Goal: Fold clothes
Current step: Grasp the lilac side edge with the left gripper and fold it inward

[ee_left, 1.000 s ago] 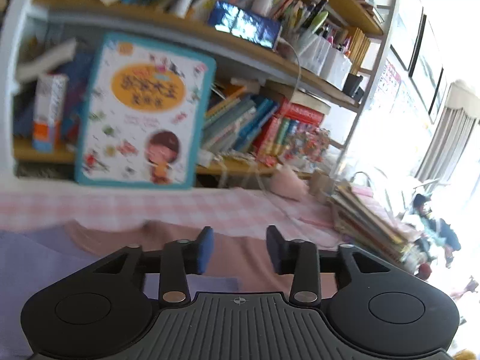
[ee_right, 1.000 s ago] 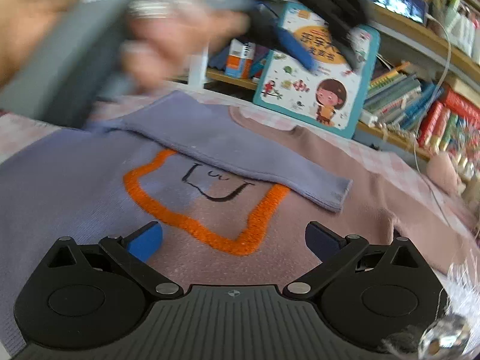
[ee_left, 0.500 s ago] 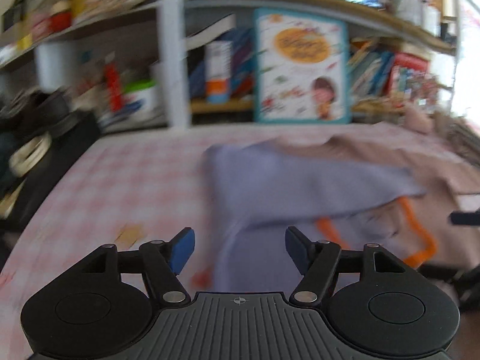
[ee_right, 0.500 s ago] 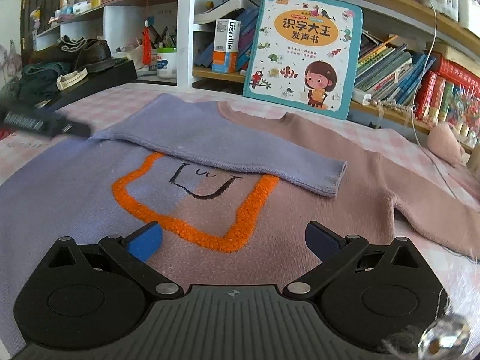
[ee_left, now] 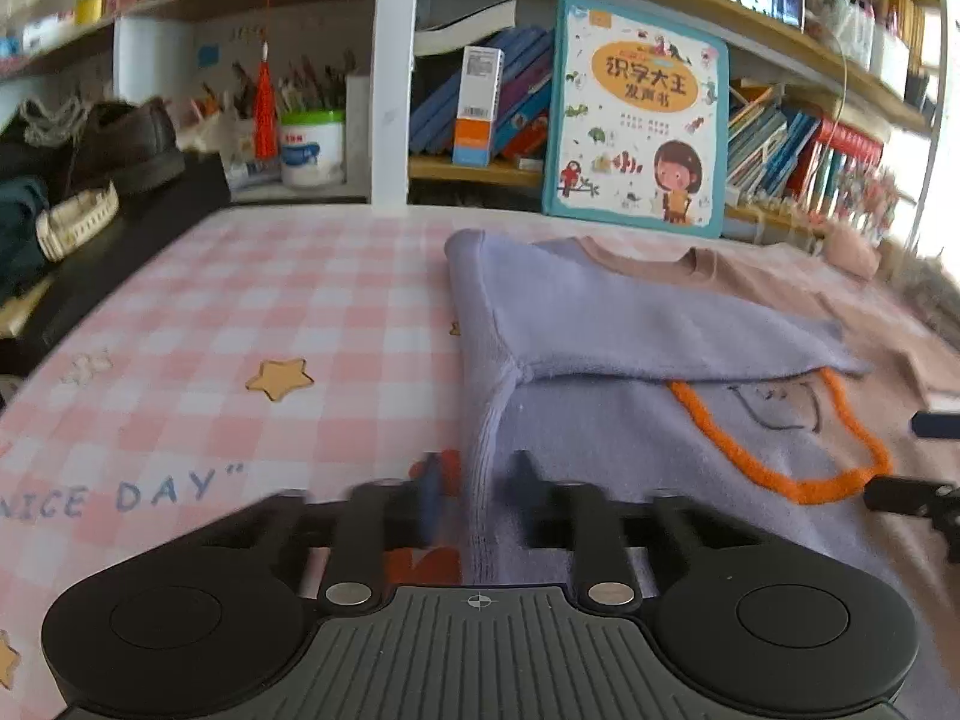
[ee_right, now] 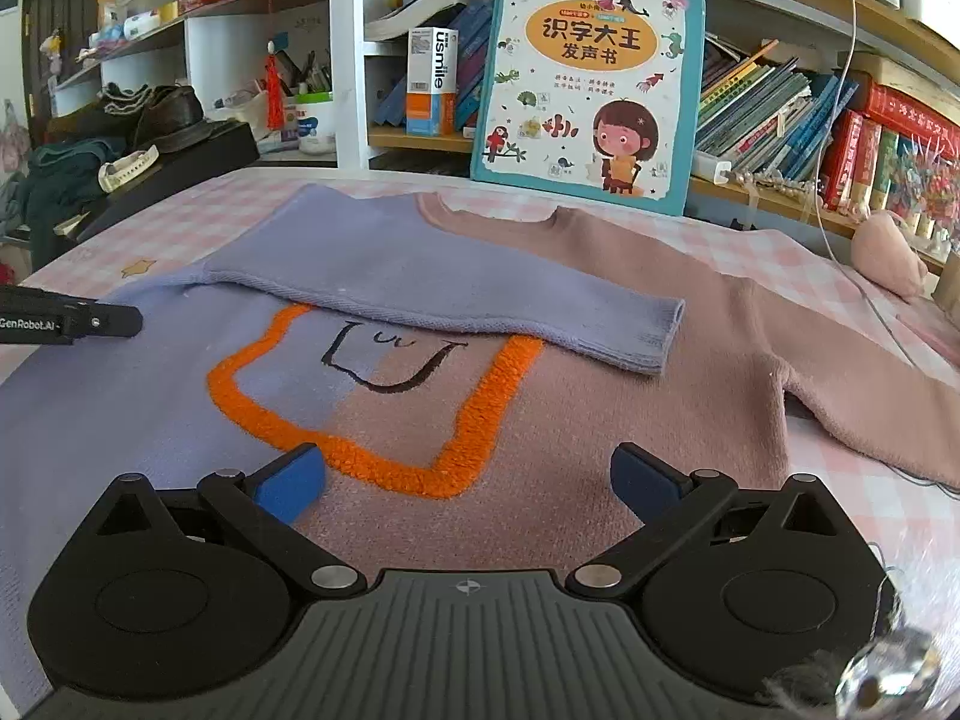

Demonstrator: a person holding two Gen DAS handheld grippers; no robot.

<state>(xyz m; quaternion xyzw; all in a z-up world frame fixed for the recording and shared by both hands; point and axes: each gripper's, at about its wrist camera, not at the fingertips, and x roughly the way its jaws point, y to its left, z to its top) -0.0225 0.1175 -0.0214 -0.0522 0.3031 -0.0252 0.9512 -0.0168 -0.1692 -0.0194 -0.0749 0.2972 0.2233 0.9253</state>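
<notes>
Sweater: lies flat, front up, on the pink checked tablecloth; one half lilac, the other dusty pink, with an orange outline and a small drawn face on the chest.
Lilac sleeve: folded across the chest, its cuff reaching onto the pink half and covering the top of the orange outline.
Pink sleeve: spread out to the side on the cloth, not folded.
Left gripper: at the lilac side edge of the sweater, jaws closing; the ribbed side seam runs up between the two fingers. The fingers are blurred, so whether the pads already press the knit is hard to say; they look to be just about on it.
Right gripper: jaws spread wide over the lower chest, just below the orange outline, nothing between the pads.
Picture book: stands upright against the shelf right behind the collar, close to the sweater's top edge.
Shelves: packed with leaning books behind the table; a white and orange box stands beside the picture book.
Left of table: dark shoes and bundled dark clothing on a black block at the cloth's edge, apart from the sweater.
Tablecloth print: a yellow star beside the lilac edge.
Cable: thin white lead trails down from the shelf across the cloth near the pink sleeve, past a pink plush lump.
</notes>
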